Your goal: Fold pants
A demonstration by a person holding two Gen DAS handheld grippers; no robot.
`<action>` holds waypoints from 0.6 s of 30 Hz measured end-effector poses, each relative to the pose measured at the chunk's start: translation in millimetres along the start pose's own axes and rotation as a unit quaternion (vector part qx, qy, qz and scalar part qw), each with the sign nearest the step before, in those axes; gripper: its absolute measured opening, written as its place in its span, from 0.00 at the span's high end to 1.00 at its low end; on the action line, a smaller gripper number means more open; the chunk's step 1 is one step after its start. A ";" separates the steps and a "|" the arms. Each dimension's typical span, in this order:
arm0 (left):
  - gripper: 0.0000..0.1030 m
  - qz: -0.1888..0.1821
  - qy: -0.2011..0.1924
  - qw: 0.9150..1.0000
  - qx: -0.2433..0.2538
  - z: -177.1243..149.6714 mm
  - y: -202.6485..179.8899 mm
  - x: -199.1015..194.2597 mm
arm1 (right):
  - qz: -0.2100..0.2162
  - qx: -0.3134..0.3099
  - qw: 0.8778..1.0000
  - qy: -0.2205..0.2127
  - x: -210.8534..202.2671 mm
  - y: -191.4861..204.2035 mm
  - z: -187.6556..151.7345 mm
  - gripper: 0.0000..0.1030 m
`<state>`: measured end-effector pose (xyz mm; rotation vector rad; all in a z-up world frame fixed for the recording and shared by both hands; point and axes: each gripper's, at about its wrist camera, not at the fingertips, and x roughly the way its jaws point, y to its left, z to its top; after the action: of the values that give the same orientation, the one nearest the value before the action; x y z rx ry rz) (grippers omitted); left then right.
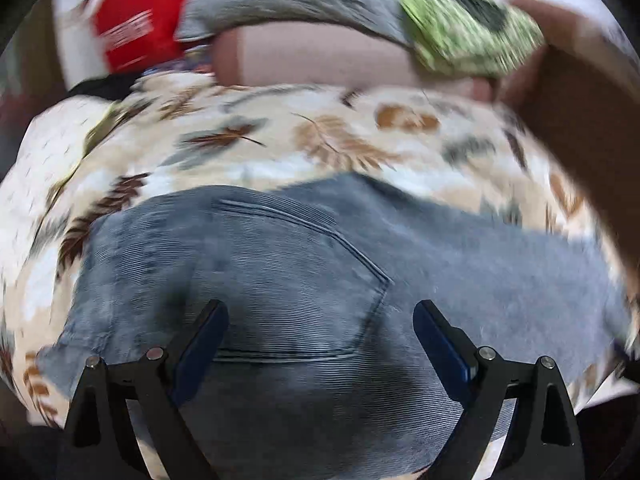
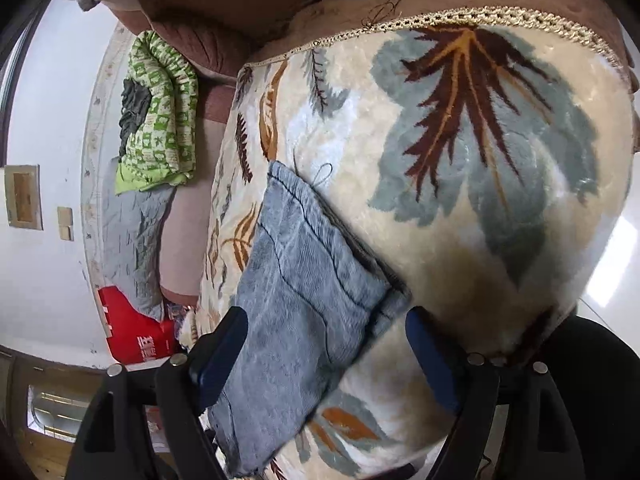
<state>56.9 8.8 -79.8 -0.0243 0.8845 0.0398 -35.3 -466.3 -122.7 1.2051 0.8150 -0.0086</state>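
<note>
Two tools are in view, one for each hand, and both stand wide open with nothing held between the fingers. The left tool [image 1: 320, 320] is above the blue-grey pants [image 1: 304, 280], looking down on the back pocket [image 1: 304, 280]; its picture is blurred. The pants lie on a cream blanket with a leaf pattern [image 1: 248, 128] that covers the bed. In the right wrist view the right tool [image 2: 326, 344] has its fingers on either side of the near edge of the pants [image 2: 304, 288], but the pads do not press on the cloth. Here the pants look already folded into a thick, long stack, lying on the blanket [image 2: 480, 160]. Behind them are a green and white quilt [image 2: 164, 112], a grey quilt [image 2: 136, 240] and a red bag [image 2: 136, 336], well apart from the pants.
</note>
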 end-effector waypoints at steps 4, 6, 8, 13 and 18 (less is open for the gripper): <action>0.09 0.040 0.020 0.999 0.021 -13.9 10.1 17.9 | -0.027 -0.055 0.998 -0.027 -33.3 24.2 -17.1 0.19; 0.09 0.020 0.007 1.000 0.021 -19.7 19.3 18.4 | -0.021 -0.090 0.995 -0.027 -37.6 43.9 -23.2 0.19; 0.09 0.024 0.003 0.999 0.030 -20.7 17.1 16.3 | -0.007 -0.148 0.989 0.000 -22.6 73.5 -30.2 0.19; 0.09 -0.020 -0.024 0.999 -0.014 -10.6 29.3 -10.7 | -0.095 -0.153 0.982 0.053 49.3 67.3 -22.8 0.22; 0.09 0.028 -0.053 0.997 -0.041 -5.6 64.9 -27.1 | -0.108 -0.231 0.966 0.034 42.3 136.4 -43.6 0.22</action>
<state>32.5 72.8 -62.7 -0.0742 0.7774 0.1292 27.9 -359.6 -39.6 0.6770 0.9439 0.0443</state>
